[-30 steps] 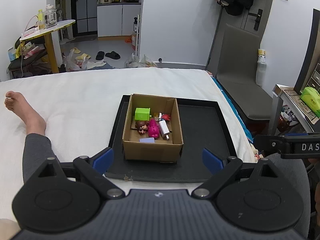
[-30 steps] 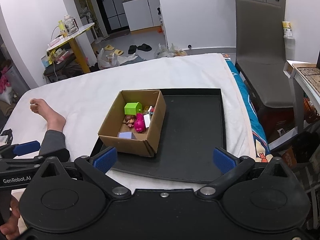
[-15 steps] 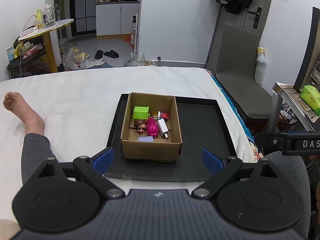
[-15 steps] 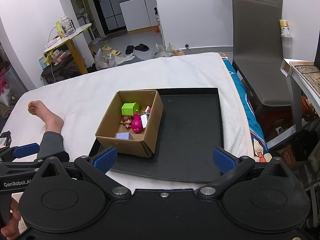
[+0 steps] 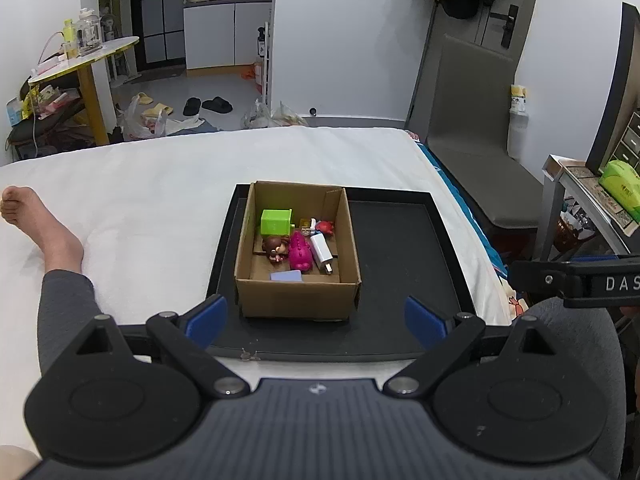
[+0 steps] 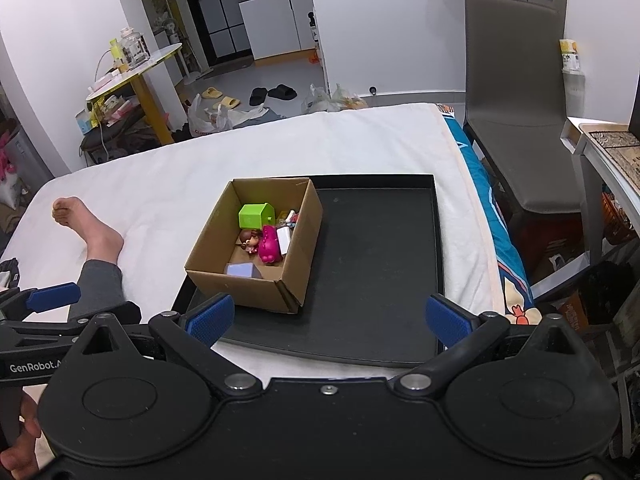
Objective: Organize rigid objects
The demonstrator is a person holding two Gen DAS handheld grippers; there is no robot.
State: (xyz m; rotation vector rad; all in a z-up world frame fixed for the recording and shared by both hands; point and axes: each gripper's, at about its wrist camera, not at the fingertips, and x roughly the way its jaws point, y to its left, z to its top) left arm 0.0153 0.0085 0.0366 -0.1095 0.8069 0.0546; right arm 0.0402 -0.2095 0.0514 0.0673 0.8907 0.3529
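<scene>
An open cardboard box (image 5: 298, 300) (image 6: 244, 286) stands on the left part of a black tray (image 5: 394, 240) (image 6: 380, 248) on a white bed. Inside lie a green block (image 5: 275, 222) (image 6: 256, 215), a magenta toy (image 5: 300, 254) (image 6: 270, 246), a small brown-haired doll (image 5: 274, 246) (image 6: 250, 240), a white charger (image 5: 321, 250), a red figure (image 5: 325, 226) and a lilac block (image 5: 286, 276) (image 6: 240, 270). My left gripper (image 5: 316, 318) hangs open just short of the box. My right gripper (image 6: 326, 320) is open too, over the tray's near edge, nothing between its fingers.
A person's bare foot (image 5: 38, 224) (image 6: 88, 228) and grey-clad leg (image 5: 64, 308) rest on the bed left of the tray. A grey chair (image 6: 516, 120) and a side table (image 5: 592, 200) stand beyond the bed's right edge. The tray's right half is bare.
Both views have shifted slightly; the box sits a little higher and farther in frame, as both grippers drew back a bit. Fingers stay open.
</scene>
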